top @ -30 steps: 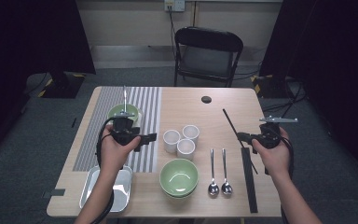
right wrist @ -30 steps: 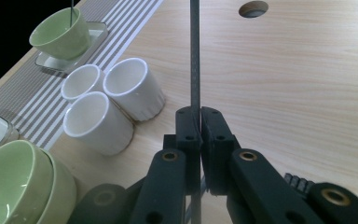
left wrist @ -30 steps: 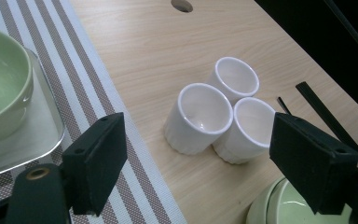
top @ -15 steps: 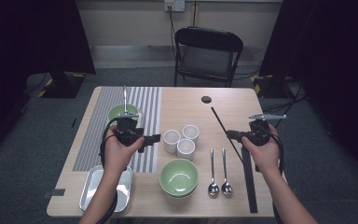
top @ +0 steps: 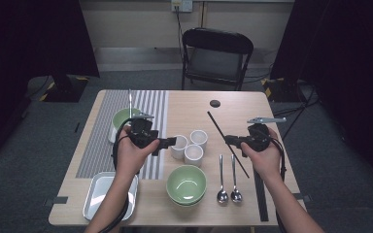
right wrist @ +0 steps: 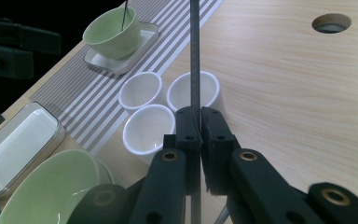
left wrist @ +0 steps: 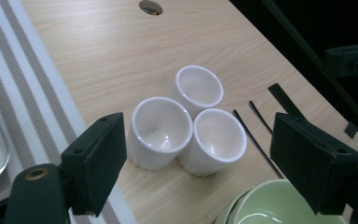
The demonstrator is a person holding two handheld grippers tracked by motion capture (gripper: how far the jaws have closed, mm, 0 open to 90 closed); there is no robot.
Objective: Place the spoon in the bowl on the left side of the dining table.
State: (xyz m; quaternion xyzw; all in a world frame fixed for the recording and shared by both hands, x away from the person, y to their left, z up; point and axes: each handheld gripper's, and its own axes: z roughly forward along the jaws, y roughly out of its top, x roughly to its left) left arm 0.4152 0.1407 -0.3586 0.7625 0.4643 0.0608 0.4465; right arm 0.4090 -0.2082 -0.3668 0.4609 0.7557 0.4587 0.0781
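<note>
Plainly, right gripper [right wrist: 195, 135] fingers pinch a thin, straight black rod [right wrist: 195, 56].

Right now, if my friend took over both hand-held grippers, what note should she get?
Left hand-held gripper: open, jaws wide, aimed at the three white cups clustered mid-table, holding nothing.
Right hand-held gripper: shut on a thin black stick, which slants up over the table toward the cups.
Nearby: green bowl at the front, two spoons beside it, white tray at front left, another green bowl on the striped mat.
Done: stick picked up. Left: no cup grasped yet; probably take one next.
</note>
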